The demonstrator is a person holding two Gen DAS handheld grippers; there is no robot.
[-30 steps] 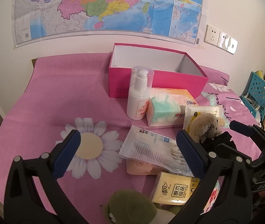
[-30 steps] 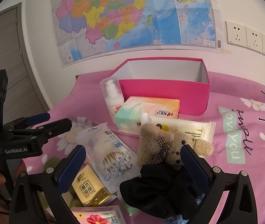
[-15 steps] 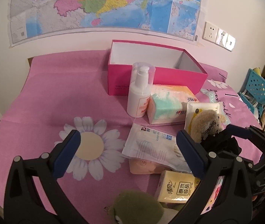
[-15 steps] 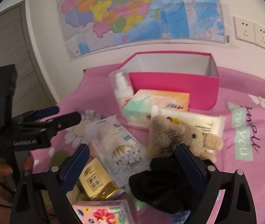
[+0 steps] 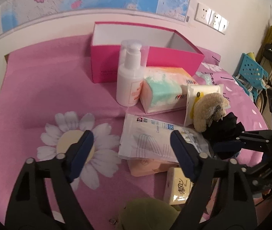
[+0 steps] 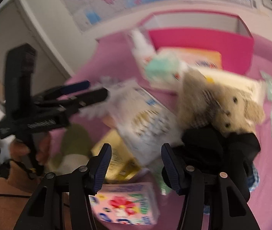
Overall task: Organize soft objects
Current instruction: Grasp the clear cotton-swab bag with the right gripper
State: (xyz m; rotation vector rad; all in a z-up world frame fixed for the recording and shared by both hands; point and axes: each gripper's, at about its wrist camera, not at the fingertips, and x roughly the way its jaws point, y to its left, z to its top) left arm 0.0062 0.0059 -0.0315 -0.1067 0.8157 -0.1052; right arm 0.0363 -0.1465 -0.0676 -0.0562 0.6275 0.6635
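A pile of goods lies on the pink flowered cloth (image 5: 46,88). It holds a beige teddy bear (image 5: 208,111) (image 6: 222,99), a black fabric piece (image 5: 224,132) (image 6: 222,145), a green plush (image 5: 145,214) (image 6: 74,141), a cotton-swab bag (image 5: 151,140) (image 6: 145,115) and a yellow tissue pack (image 5: 180,187). My left gripper (image 5: 132,149) hovers over the cloth and the bag's edge; its jaws are closing with nothing pressed between them. My right gripper (image 6: 136,163) hangs above the swab bag and a floral tissue pack (image 6: 128,205); its jaws are closing too and grip nothing.
An open pink box (image 5: 147,61) stands at the back by the wall. In front of it are a white pump bottle (image 5: 130,80), a pastel tissue pack (image 5: 164,90) and a wet-wipes pack (image 5: 203,95). A blue chair (image 5: 251,76) stands to the right.
Both grippers have dipped toward the pile and both pairs of jaws have narrowed. The right wrist view has swung and gone blurry.
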